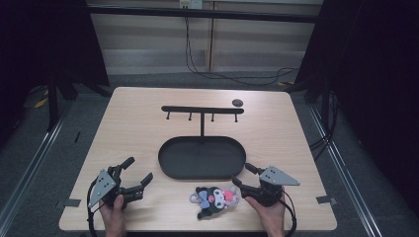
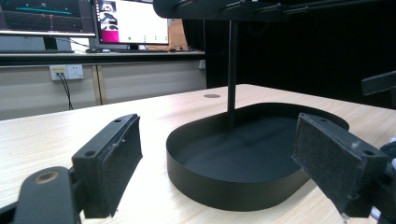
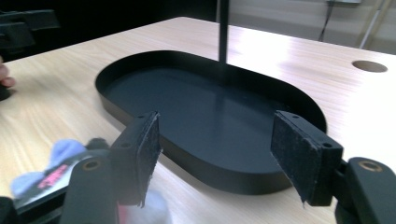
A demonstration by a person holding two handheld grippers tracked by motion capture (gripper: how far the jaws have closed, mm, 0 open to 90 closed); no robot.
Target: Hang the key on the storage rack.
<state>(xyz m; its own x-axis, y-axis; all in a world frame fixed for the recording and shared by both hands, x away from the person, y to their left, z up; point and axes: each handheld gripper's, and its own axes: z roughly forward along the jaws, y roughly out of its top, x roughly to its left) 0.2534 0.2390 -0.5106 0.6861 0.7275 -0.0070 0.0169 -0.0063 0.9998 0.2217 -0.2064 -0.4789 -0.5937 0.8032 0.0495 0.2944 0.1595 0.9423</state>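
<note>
From the high view, a light wooden table carries a black oval metal tray at its middle, with a thin black post rising from the tray's far side to a black crossbar with small hooks. A small dark round disc lies near the far right corner. A small plush toy in black, pink and pale lilac lies flat on the near part of the table, just in front of the tray and apart from it. The left gripper rests at the near left, jaws spread wide and holding nothing, pointed toward the tray. The right gripper sits just right of the plush toy, angled toward the tray's right end, jaws apart and empty.

In the left gripper view, the left gripper has both black padded jaws standing wide apart, the tray wall seen between them farther off, nothing clamped.

In the right gripper view, the right gripper has its jaws partly open with only the tray beyond them; the plush toy lies blurred at the lower left, beside and below the left-hand jaw, outside the grip.
</note>
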